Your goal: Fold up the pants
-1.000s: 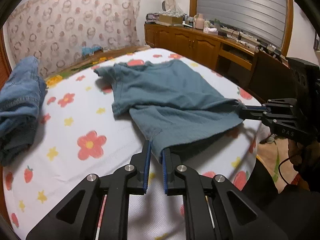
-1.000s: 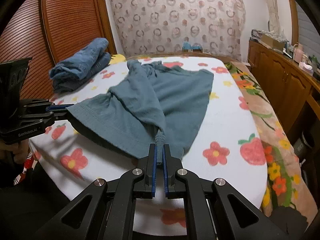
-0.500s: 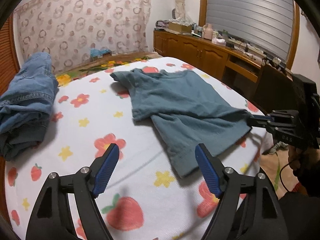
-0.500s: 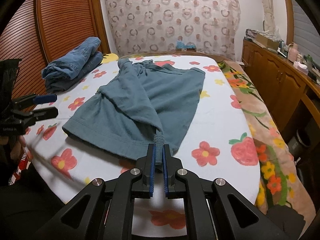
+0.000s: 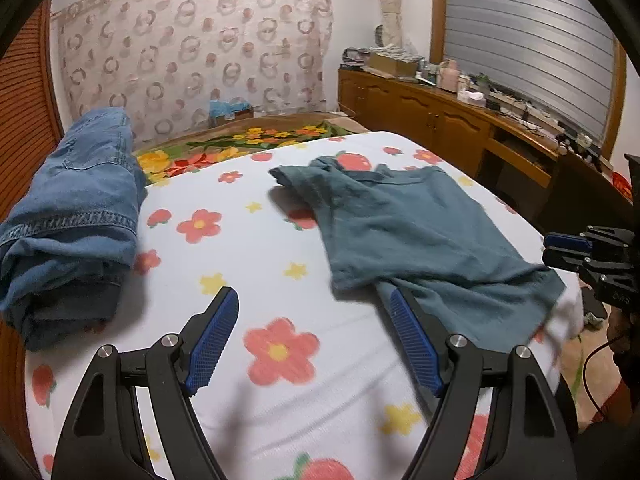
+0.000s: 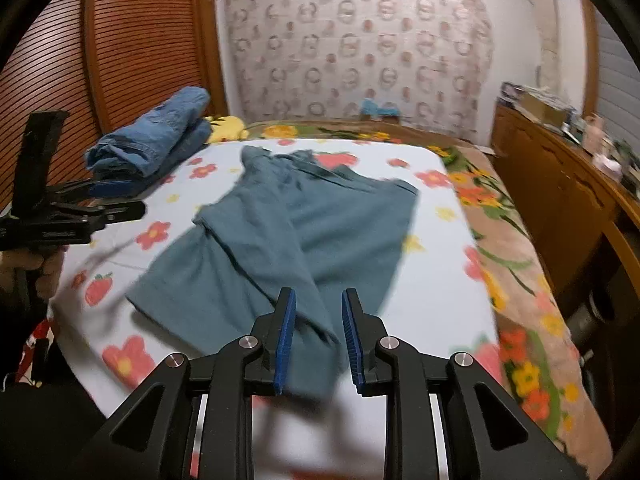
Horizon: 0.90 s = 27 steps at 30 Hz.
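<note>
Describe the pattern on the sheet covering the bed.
White sheet printed with red flowers, strawberries and small yellow stars; clearest in the left wrist view.

A bundle of blue denim (image 5: 72, 216) lies at nine o'clock on the flowered bedsheet (image 5: 248, 264). At twelve o'clock hangs a ring-patterned curtain (image 5: 192, 48), with a small blue box (image 5: 230, 110) beneath it. A cluttered wooden cabinet (image 5: 432, 116) stands at two o'clock under a grey shutter (image 5: 524, 36).
</note>
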Available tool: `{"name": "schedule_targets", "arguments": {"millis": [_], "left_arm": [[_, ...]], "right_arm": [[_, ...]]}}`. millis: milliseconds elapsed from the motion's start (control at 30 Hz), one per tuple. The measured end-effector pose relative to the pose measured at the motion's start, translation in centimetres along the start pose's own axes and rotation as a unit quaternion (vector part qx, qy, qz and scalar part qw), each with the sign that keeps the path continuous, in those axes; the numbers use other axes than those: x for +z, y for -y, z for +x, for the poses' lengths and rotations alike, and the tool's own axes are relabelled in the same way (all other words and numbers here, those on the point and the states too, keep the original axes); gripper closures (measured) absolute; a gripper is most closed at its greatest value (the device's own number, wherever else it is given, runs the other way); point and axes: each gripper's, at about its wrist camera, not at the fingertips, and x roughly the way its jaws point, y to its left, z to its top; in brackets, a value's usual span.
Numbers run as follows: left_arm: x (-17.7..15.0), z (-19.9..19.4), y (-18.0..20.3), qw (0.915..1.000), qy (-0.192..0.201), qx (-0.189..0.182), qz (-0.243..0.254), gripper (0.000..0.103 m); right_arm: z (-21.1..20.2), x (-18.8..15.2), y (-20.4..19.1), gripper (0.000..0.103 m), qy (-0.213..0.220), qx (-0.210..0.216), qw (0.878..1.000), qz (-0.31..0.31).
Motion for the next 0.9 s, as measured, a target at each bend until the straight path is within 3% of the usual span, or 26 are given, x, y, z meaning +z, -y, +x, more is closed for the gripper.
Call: {"name": "schedule_targets", "arguments": {"millis": [233,500,900], "left_arm": [[1.2,1.4,-2.0,0.9999,-0.002,0.01,-0.012,0.024],[1.3,1.6,-3.4,0.9998,-0.005,0.012,-0.018,0.024],[-0.1,2.1,-6.1,0.9992,-0.012,0.008,-0.037,0.024]], "right_arm": [[4.6,3.6,-3.3,0.069,-0.008,0.047,0.998,-0.045],[9.7,6.4,-6.0,0.068,-0.034,0.079,0.993,-0.079],[15.8,7.6,-9.3,0.068,-0.096,0.071,0.983,-0.137]]}}
